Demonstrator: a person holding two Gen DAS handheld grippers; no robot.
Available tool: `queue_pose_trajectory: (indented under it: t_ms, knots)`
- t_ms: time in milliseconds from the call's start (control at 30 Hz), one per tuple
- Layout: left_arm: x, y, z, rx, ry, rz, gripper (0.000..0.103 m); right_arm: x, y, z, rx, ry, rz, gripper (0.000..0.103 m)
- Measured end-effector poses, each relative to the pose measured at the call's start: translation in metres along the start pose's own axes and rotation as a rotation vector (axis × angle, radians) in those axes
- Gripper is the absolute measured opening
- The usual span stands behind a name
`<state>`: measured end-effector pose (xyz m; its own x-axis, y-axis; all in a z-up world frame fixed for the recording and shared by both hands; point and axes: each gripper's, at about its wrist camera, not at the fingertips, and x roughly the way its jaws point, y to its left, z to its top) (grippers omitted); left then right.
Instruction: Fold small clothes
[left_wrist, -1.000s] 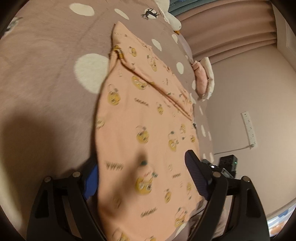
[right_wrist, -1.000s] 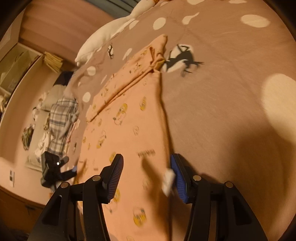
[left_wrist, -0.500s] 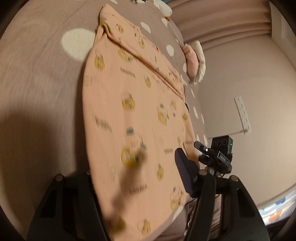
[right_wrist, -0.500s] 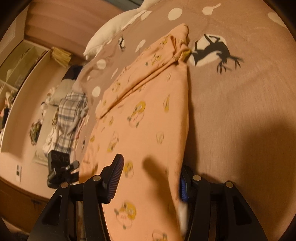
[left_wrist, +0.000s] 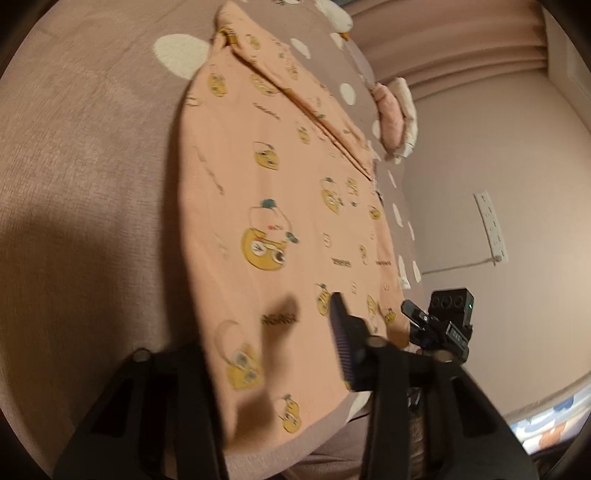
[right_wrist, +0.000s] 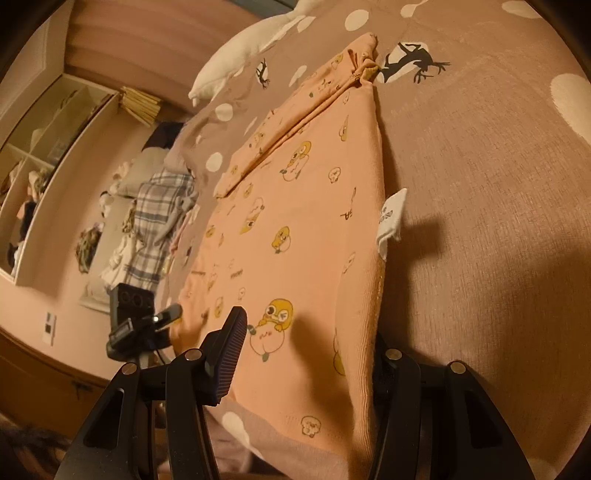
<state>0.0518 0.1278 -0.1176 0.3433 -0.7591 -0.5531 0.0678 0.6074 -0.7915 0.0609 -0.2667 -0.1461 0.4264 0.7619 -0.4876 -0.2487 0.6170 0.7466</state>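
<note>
Lying flat on a brown bedspread (left_wrist: 92, 155) dotted with white, the peach garment (left_wrist: 280, 206) with its yellow cartoon prints stretches away from both cameras, its far end gathered into a fold. The left gripper (left_wrist: 273, 354) sits at the garment's near hem; its jaws have just been closing, with cloth between them. One finger (left_wrist: 343, 343) lies on top of the fabric and the other is tucked under the edge, though whether the pads already pinch cannot be told. The right gripper (right_wrist: 306, 354) straddles the other near corner, jaws partly apart, one finger (right_wrist: 229, 354) above the cloth and the other hidden beneath the ribbed edge; a firm grip is not clear here either. A white care tag (right_wrist: 391, 218) sticks out from the garment's side seam. Beside the bed stands a black camera (right_wrist: 129, 321) on a tripod.
</note>
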Motion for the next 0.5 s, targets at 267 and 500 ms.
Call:
queue_pose_trajectory:
  t_ms: [267,500]
  knots:
    - [0.002,0.011,0.005,-0.086,-0.001,0.005,0.005,0.003,-0.002,0.001,0.021,-0.030,-0.028,0.030]
    - [-0.008,0.003,0.006,-0.085,-0.020,-0.170,0.005,-0.004,-0.001,0.001,0.027,-0.067,0.046,0.015]
